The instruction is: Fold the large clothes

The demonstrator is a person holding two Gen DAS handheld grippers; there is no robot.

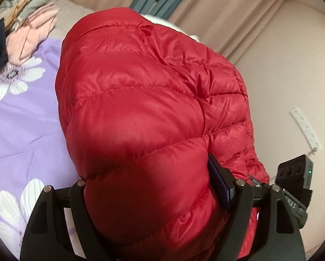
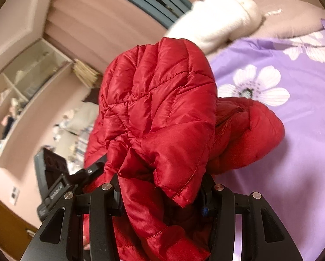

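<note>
Far left, a pile of folded pink and grey clothes (image 1: 30,21) sits on the purple floral bedsheet (image 1: 21,117). Your left gripper (image 1: 153,193) and right gripper (image 2: 162,195) each pinch the red quilted puffer jacket (image 1: 145,100), which blocks both views above the bed.

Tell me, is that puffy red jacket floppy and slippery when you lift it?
Probably floppy: the red jacket bunches and droops around the right tool instead of keeping a shape. Likely light for its size, since the quilted panels look puffed up in the left tool. Its shiny fabric may be a bit slippery, so a loose pinch could let it slide onto the purple flowered bedspread.
</note>
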